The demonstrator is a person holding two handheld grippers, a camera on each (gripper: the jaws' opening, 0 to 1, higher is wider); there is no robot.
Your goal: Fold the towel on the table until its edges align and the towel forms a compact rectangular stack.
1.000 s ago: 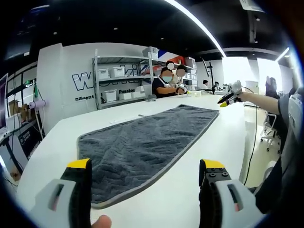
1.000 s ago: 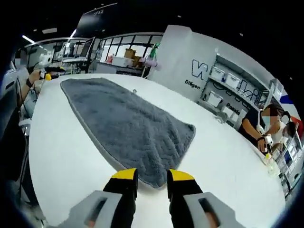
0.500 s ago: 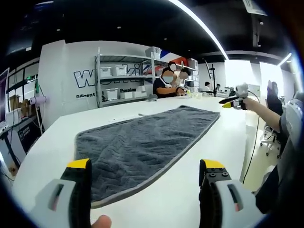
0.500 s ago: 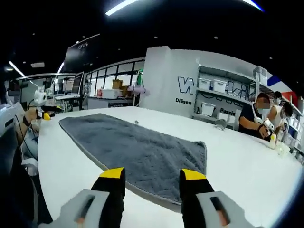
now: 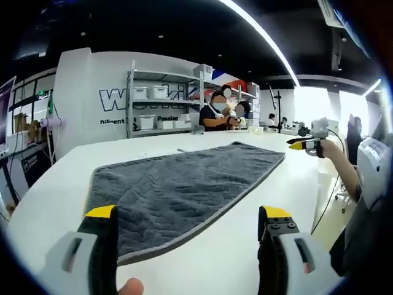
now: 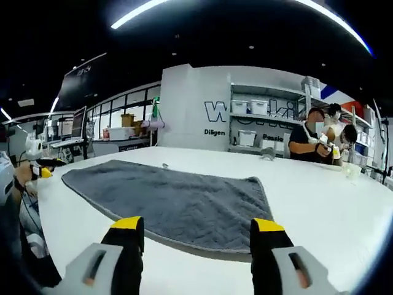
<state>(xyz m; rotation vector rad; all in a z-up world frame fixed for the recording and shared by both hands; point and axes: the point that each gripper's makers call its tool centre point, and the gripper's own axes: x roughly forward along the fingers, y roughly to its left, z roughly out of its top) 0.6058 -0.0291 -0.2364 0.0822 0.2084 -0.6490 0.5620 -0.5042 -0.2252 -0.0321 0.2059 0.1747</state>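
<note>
Left gripper view: grey towel point(image 5: 178, 190) spread flat on white bench point(image 5: 270, 184), long rectangular shape running from about 7 o'clock toward 1 o'clock, plush pile with a wavy chevron weave, paler smooth hem along the edges, near corner rounded. Left hand-held gripper point(image 5: 187, 215) at the bottom, yellow-tipped black jaws on pale grey bodies set wide apart, nothing between them, near end of the towel lying between and beyond the tips. Right hand-held gripper point(image 5: 305, 143) at 3 o'clock, held above the far end of the bench in a person's hand, yellow tip pointing toward the towel; jaw gap too small to tell here. Metal shelving rack point(image 5: 163, 101) at 12 o'clock against a white wall, translucent storage bins point(image 5: 147, 93) on its shelves, contents not legible. Two seated people point(image 5: 224, 110) beside the rack.

Right gripper view: same towel point(image 6: 172, 200) seen from its other short end, flat, unfolded, stretching away toward 9 o'clock, hemmed near edge just beyond the jaw tips. Right hand-held gripper point(image 6: 196, 227) with jaws spread well apart, empty, above bare bench point(image 6: 319, 203). Left hand-held gripper point(image 6: 44, 173) at 9 o'clock by the far end of the towel, small, yellow-tipped. Rack with bins point(image 6: 258, 107) at 1 o'clock.
</note>
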